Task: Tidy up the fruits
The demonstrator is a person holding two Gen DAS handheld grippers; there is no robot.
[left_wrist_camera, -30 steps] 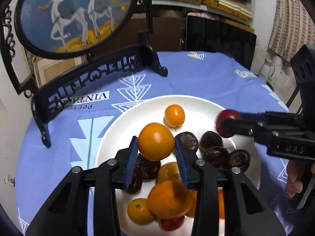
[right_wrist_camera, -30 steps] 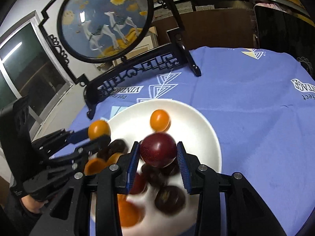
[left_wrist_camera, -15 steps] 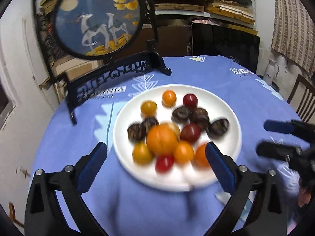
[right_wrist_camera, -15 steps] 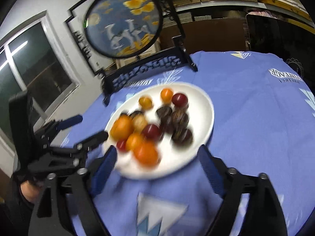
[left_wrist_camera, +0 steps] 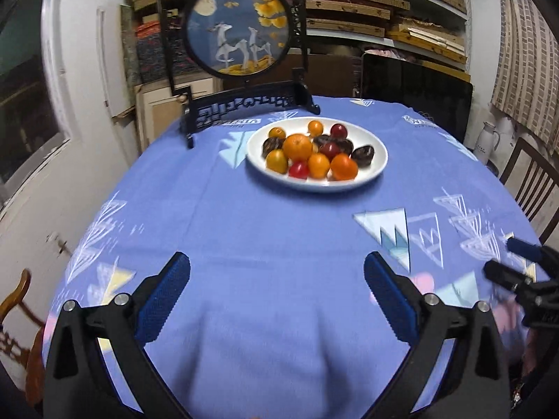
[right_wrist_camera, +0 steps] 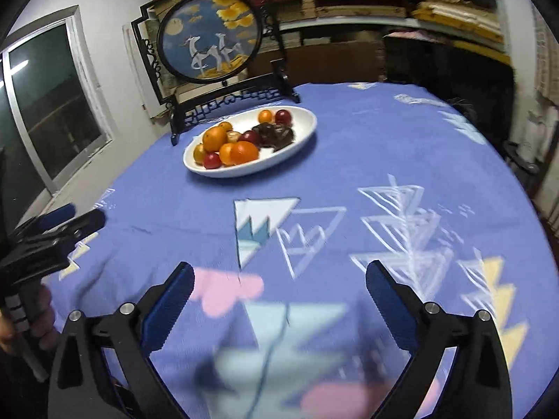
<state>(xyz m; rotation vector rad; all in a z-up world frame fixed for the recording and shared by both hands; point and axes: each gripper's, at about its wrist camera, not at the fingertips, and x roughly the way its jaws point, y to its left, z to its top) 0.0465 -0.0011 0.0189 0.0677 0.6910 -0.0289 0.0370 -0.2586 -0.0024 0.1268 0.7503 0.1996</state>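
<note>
Both claws, left (left_wrist_camera: 276,293) and right (right_wrist_camera: 279,296), just spread empty; oranges, red and dark fruits (left_wrist_camera: 316,152) heap the white plate (left_wrist_camera: 379,160).

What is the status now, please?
Both tongs, left and right, just opened, empty. All fruits on white plate. Nothing in the way.

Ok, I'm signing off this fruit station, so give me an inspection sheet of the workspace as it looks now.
Surface: round table under a blue patterned tablecloth.
Job's things: white plate holding all the fruit: large orange, smaller oranges, red fruits, dark wrinkled fruits.
Clutter: framed deer screen standing just behind the plate.
Grippers: left gripper and right gripper both open, nothing between the fingers, well short of the plate; the right's jaws have just been opening.
Cables: nothing seen.
Surroundings: loaded shelves, window, wooden chair, white jug.
</note>
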